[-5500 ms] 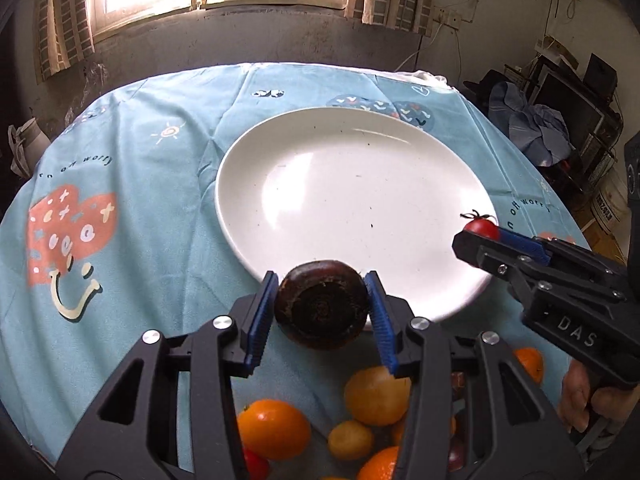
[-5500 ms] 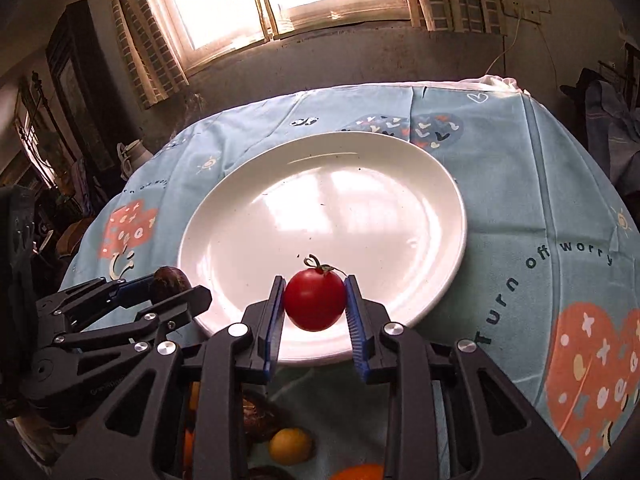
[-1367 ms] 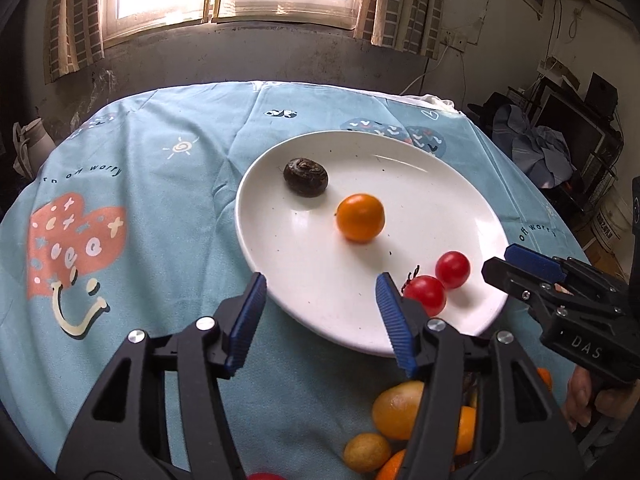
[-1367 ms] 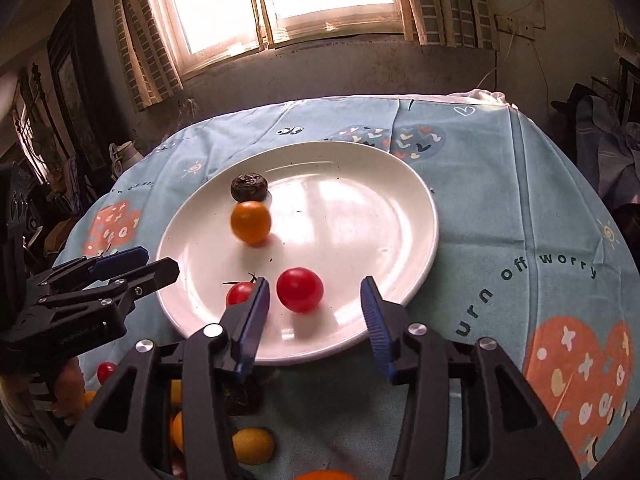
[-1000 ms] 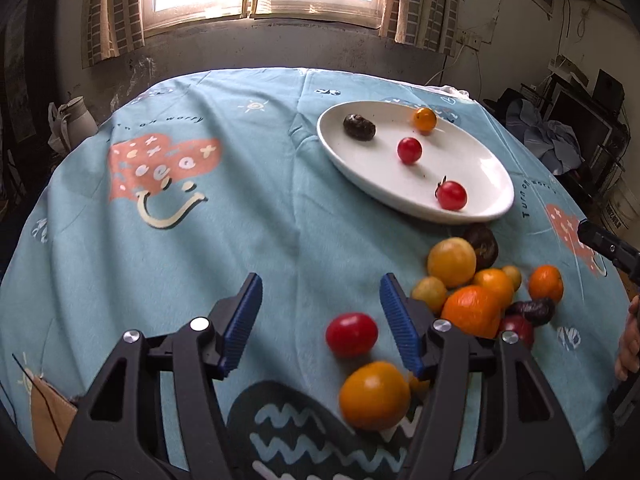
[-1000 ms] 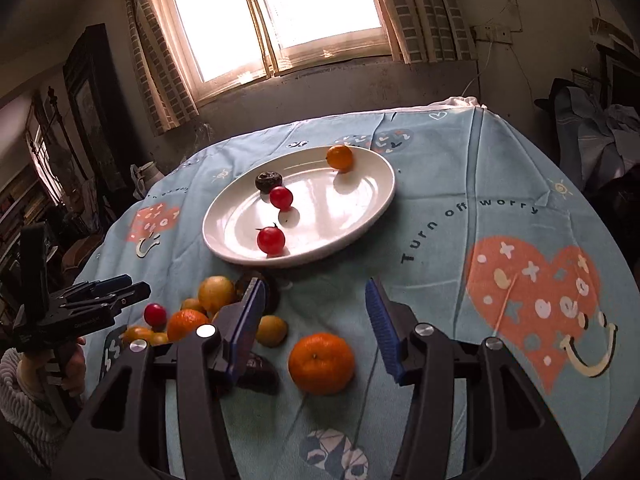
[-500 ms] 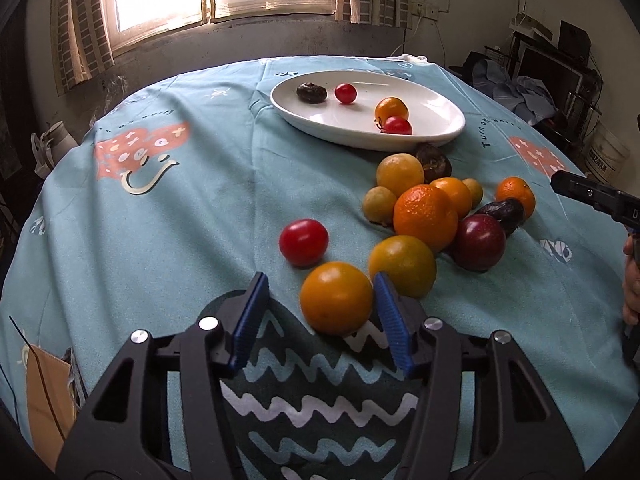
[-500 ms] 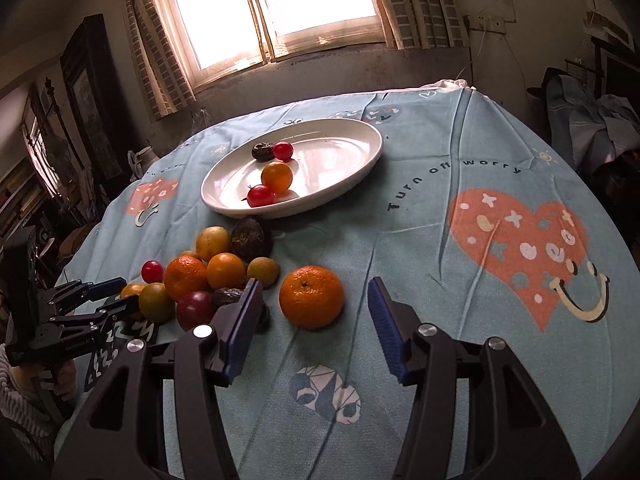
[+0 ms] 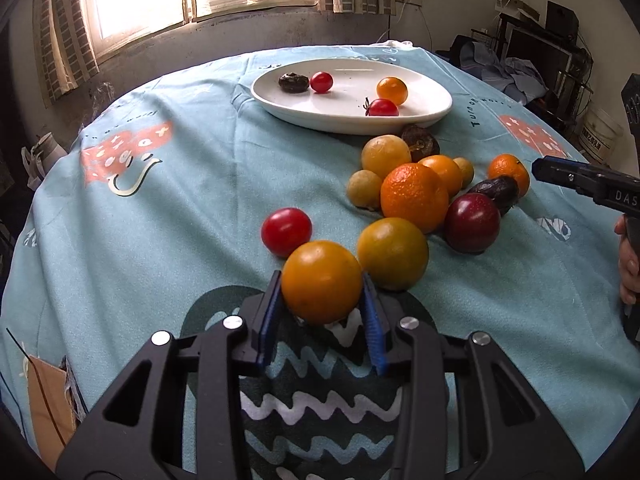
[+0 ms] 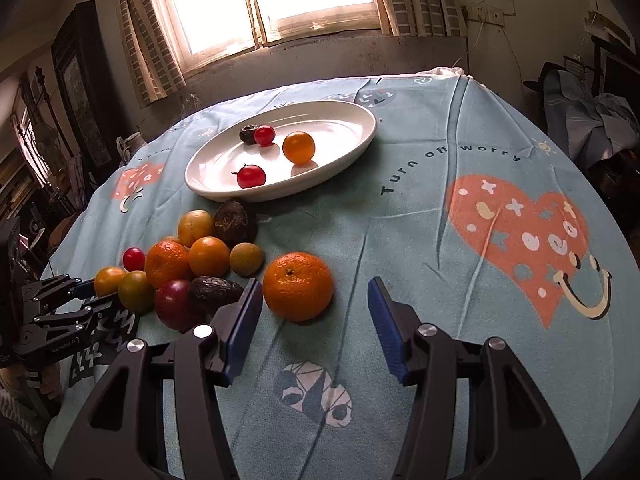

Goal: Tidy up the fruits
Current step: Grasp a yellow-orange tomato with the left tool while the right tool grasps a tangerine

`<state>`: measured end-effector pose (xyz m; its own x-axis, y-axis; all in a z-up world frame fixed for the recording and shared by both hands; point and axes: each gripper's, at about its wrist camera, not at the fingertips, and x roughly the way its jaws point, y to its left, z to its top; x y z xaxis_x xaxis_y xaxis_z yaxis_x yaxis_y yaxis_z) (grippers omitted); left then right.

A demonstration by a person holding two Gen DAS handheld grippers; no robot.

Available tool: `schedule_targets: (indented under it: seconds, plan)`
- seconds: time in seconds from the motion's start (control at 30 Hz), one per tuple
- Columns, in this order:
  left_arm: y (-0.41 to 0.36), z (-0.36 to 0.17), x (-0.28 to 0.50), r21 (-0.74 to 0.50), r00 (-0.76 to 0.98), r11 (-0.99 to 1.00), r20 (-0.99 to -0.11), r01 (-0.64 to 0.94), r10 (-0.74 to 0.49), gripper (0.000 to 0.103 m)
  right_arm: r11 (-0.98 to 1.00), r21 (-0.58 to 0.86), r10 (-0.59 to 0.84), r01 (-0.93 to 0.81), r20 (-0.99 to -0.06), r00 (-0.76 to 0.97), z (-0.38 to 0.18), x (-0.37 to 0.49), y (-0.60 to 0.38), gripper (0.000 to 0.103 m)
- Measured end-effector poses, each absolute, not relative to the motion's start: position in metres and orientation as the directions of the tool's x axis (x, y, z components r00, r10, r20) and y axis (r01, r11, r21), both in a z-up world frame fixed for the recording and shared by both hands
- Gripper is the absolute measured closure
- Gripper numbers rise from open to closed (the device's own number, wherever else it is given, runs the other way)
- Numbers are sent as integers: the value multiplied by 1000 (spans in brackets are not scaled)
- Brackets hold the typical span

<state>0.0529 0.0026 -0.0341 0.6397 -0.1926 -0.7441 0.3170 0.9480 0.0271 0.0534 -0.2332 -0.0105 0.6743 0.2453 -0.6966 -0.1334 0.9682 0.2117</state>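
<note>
Blue-padded fingers (image 9: 276,312) of the left gripper (image 9: 322,320) have just been closing and now press both sides of a yellow-orange fruit (image 9: 322,280) low over the tabletop (image 9: 180,184), angled downward. Right gripper (image 10: 316,320) stands partly open, nothing between its pads; a mandarin (image 10: 298,285) sits on the cloth just ahead of its left finger, not touched.

White plate (image 9: 432,112) farther back holds four pieces: a dark wrinkled fruit (image 9: 294,82), two red tomatoes (image 9: 321,81), and one small orange fruit (image 9: 392,90). Loose pile (image 9: 416,196) of oranges, yellow fruits, a plum and dark fruits lies between plate and fingers; a red tomato (image 9: 286,231) sits just beside the gripped fruit.

Left wrist view alone shows the person's hand (image 9: 628,264) on the right gripper's handle. Right wrist view alone shows the large heart print (image 10: 516,232) on the cloth and a knitted sleeve (image 10: 12,396) at the left edge
</note>
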Motion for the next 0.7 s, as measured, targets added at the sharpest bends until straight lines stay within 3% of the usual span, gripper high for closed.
schedule_targets:
  seconds: [0.4,0.5,0.7]
  plan:
    - [9,-23,48,-12,665,949,-710,316,-231,66,958,253,284,-138,-750,597,-31,85,-222,48]
    - [9,-24,49,-17,660,949,-714,314,-232,66,955,261,291,-139,-744,602,-30,83,-224,58]
    - [9,-20,50,-29,670,951,-704,307,-237,66,953,268,296,-143,-714,635,-19,73,-229,59]
